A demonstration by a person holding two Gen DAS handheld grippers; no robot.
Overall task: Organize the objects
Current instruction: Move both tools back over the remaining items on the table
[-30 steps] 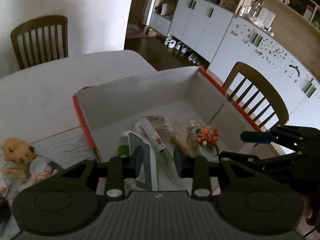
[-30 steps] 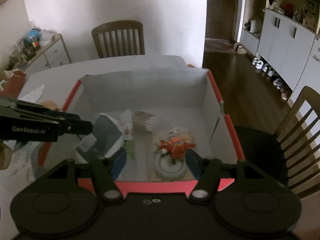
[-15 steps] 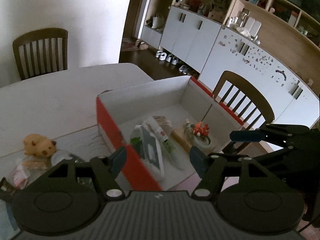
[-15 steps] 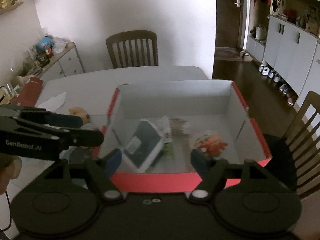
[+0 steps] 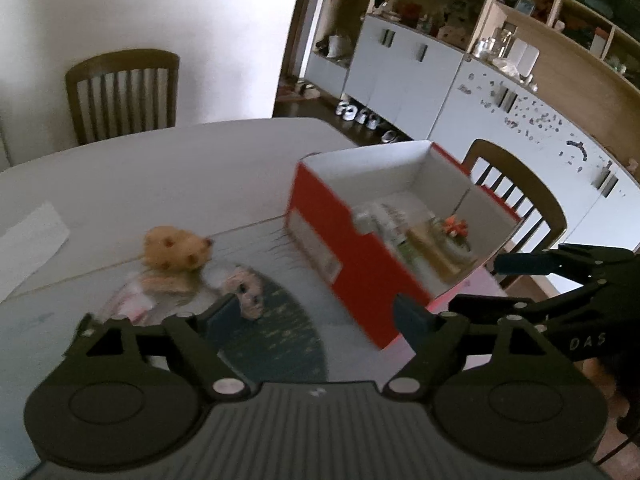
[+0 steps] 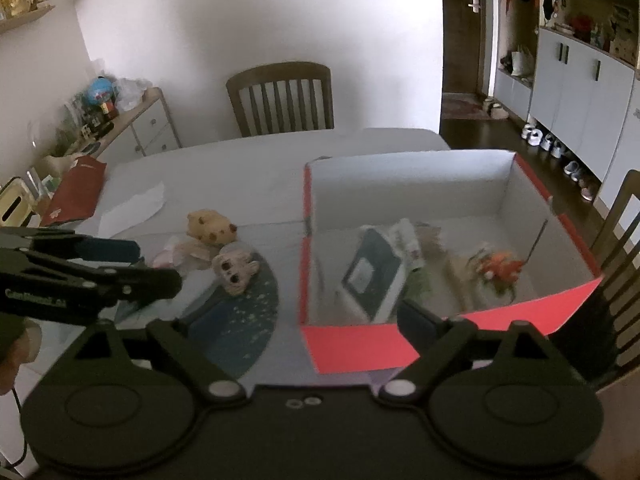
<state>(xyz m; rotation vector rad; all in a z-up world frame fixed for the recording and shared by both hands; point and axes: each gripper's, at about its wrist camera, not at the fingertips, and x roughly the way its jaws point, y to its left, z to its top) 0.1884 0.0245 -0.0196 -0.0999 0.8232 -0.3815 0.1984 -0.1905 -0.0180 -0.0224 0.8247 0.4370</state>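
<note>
A red cardboard box (image 5: 356, 264) (image 6: 360, 344) stands open on the table. Inside lie a dark green packet (image 6: 370, 276), a tube (image 6: 408, 240), a wooden block (image 5: 434, 250) and an orange toy on a round tin (image 6: 500, 266) (image 5: 454, 226). Left of the box sit a tan plush toy (image 5: 174, 248) (image 6: 210, 226), a small pale skull-like figure (image 5: 248, 292) (image 6: 234, 270) and a pink-white wrapper (image 5: 132, 304). My left gripper (image 5: 316, 312) is open and empty, in front of the toys. My right gripper (image 6: 296, 316) is open and empty, at the box's near left corner.
A dark green round mat (image 6: 240, 320) lies under the figure. White paper (image 6: 134, 208) and a red folder (image 6: 76, 196) lie at the table's left. Wooden chairs stand at the far side (image 6: 282, 98) and at the right (image 5: 516, 196). A sideboard (image 6: 132, 128) is left.
Both grippers have pulled back from over the box and swung left. The toys and the mat beside the box now show. The left jaws have opened wider.
</note>
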